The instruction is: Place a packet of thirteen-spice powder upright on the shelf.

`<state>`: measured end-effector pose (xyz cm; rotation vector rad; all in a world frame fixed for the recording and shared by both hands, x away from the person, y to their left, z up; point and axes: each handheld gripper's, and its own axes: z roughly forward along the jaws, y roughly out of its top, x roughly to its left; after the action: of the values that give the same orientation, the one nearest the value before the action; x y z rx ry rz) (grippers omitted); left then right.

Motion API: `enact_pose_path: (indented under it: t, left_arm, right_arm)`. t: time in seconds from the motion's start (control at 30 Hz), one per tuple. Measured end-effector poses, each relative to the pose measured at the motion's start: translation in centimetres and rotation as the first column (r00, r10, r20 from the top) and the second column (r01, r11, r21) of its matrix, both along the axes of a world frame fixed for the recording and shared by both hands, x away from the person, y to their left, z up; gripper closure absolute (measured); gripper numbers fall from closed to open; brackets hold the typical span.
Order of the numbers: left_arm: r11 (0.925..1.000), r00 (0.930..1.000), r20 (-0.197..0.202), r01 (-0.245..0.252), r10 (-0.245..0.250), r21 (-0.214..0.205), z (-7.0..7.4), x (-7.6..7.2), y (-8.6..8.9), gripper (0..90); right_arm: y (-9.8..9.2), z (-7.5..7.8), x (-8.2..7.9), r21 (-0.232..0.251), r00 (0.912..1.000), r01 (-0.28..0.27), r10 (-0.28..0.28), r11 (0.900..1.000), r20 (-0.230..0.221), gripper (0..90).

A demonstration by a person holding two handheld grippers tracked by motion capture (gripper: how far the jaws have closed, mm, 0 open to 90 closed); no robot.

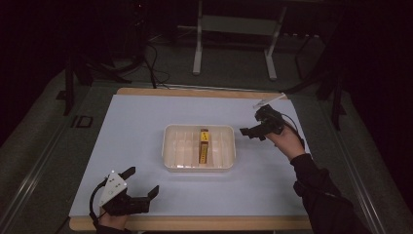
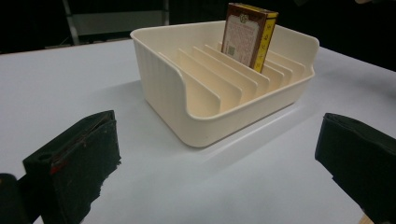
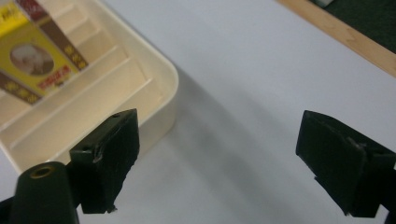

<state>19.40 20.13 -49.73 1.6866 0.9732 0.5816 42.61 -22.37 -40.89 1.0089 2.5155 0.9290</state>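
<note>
A cream tray [image 1: 170, 146] with divider slots sits in the middle of the white mat. A yellow and brown box [image 1: 204, 145] stands on edge in one of its right-hand slots. My left gripper [image 1: 141, 181] is open near the mat's front left corner, empty. In the left gripper view the tray [image 2: 187, 93] and the box [image 2: 245, 35] lie ahead of the open left gripper [image 2: 217, 154]. My right gripper [image 1: 250, 123] hovers open just right of the tray. In the right gripper view the right gripper [image 3: 219, 149] is empty, with the tray corner [image 3: 159, 88] and the box [image 3: 37, 60] at the left.
The white mat [image 1: 136, 126] covers a wooden table whose edge [image 1: 195, 223] runs along the front. A small white strip [image 1: 270, 101] lies at the mat's far right corner. A metal stand [image 1: 234, 44] and cables are on the floor behind.
</note>
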Motion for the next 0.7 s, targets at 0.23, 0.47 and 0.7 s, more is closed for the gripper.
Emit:
enact_pose_path:
  t: [0.23, 0.47, 0.7]
  left_arm:
    - [1.0, 1.0, 0.0, 0.002, -0.002, -0.001, 0.0, 0.0, 0.0, 0.0]
    - [1.0, 1.0, -0.001, 0.001, -0.001, -0.001, 0.0, 0.0, 0.0, 0.0]
    - [1.0, 1.0, -0.003, 0.004, -0.004, 0.001, 0.0, 0.1, -0.1, 0.0]
  right_arm:
    - [-1.1, -1.2, -1.6, 0.051, 0.9914, 0.069, -0.075, 0.9963, 0.107, 13.3]
    - [-2.2, -2.9, -2.9, 0.075, 0.9789, 0.119, -0.13, 0.99, 0.158, 13.3]
    - [-3.6, -3.8, -3.8, 0.162, 0.9677, 0.17, -0.196, 0.9719, 0.158, 13.4]
